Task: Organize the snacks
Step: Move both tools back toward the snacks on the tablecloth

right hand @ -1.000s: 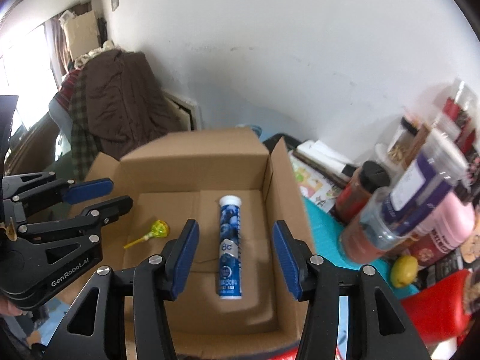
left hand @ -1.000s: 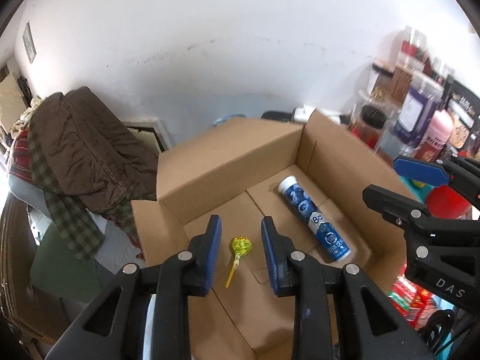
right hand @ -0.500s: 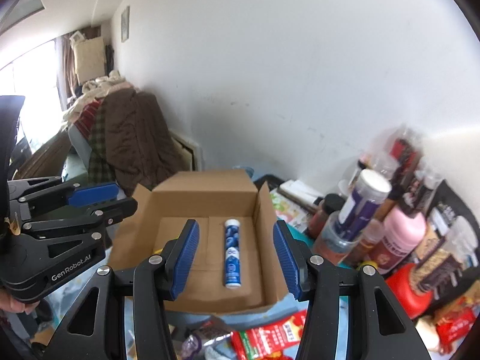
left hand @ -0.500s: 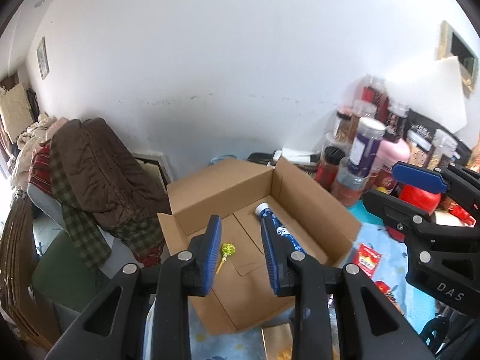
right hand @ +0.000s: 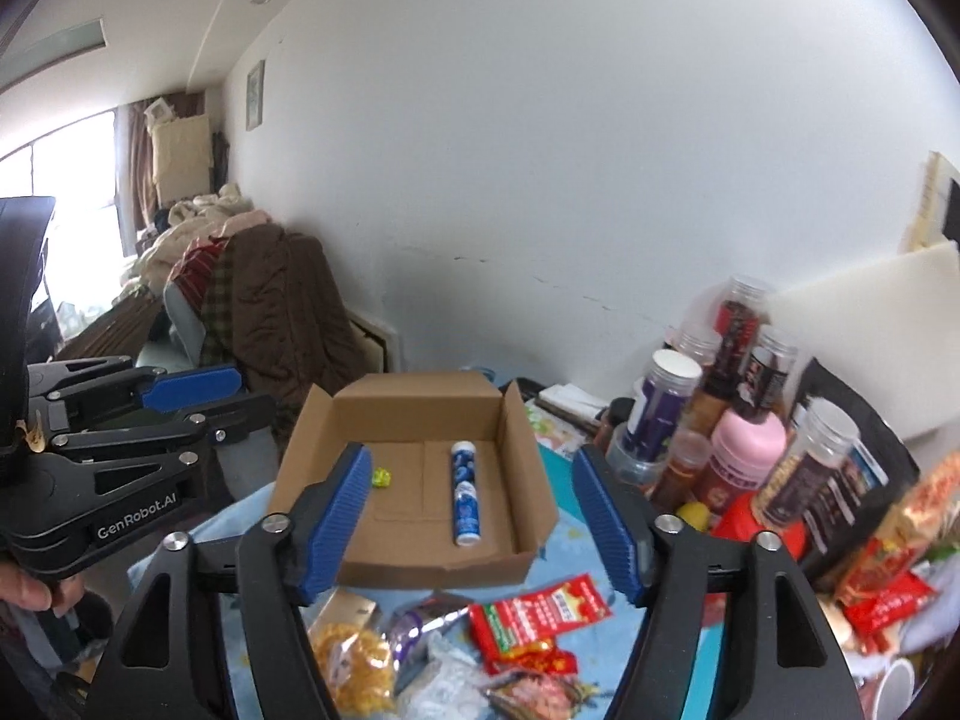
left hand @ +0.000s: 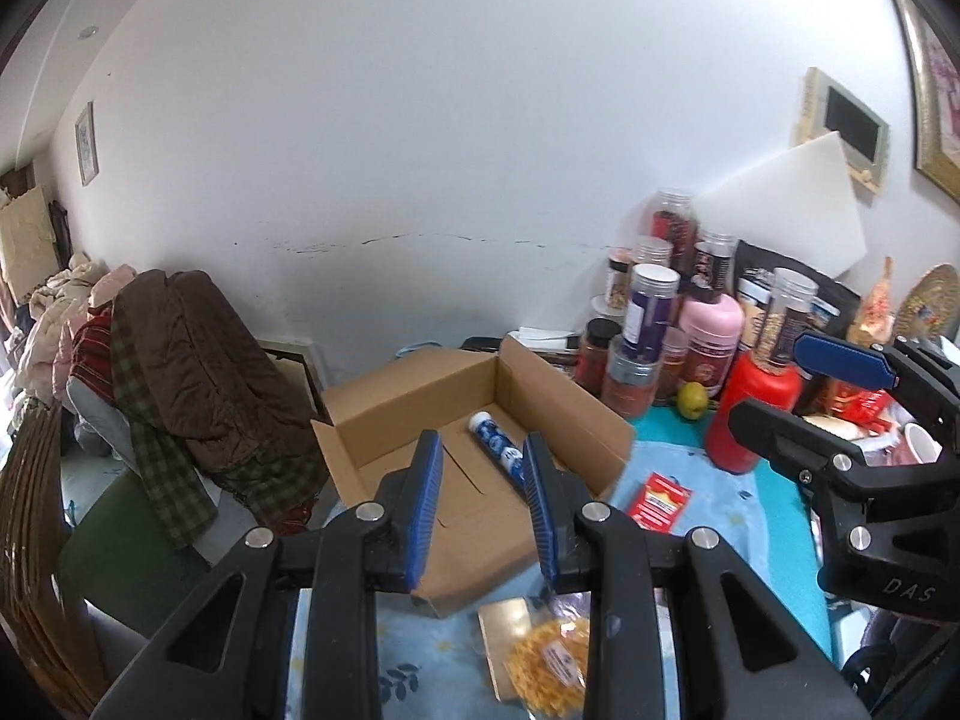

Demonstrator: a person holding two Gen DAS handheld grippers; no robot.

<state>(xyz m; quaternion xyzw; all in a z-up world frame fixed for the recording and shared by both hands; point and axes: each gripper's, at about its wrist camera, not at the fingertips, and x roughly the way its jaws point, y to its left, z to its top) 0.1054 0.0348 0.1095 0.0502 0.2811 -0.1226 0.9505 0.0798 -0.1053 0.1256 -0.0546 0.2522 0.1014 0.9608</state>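
From the left wrist, the left gripper [left hand: 483, 504] is held above the near side of the brown box [left hand: 564, 408]. Its fingers are apart and hold nothing. A blue tube [left hand: 497, 444] lies inside the box.

From the right wrist, the right gripper [right hand: 471, 525] is wide open and empty. The box [right hand: 312, 438] holds the blue tube [right hand: 464, 495] and a yellow lollipop [right hand: 382, 477]. Snack packets [right hand: 540, 606] lie just in front of the box.

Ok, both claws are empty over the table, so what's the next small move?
Probably lower the open right claw onto the red snack packet lying just below it. The box holds only the blue tube and lollipop, while packets lie loose outside it.
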